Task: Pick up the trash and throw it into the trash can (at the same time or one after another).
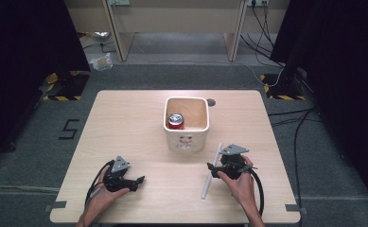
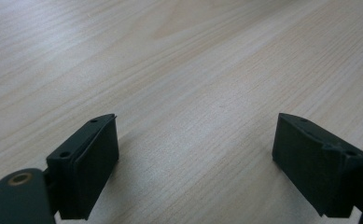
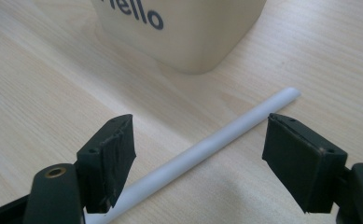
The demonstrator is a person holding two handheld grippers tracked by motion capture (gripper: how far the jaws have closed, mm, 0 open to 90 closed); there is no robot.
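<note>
Dark lettering "ello" with part of a leading letter, likely "hello", on the side wall of the cream square container in the right gripper view. High view: the same container has a small dark print on its near face, too small to read. Black "5" mark on the grey floor, left of the table. Red can inside the container, label unreadable.

a lab-style recording space: a bare wooden table stands on grey carpet, dark curtains hang to either side of it, hazard-striped stand bases sit beyond its far corners, and cables trail past its right edge.
</note>
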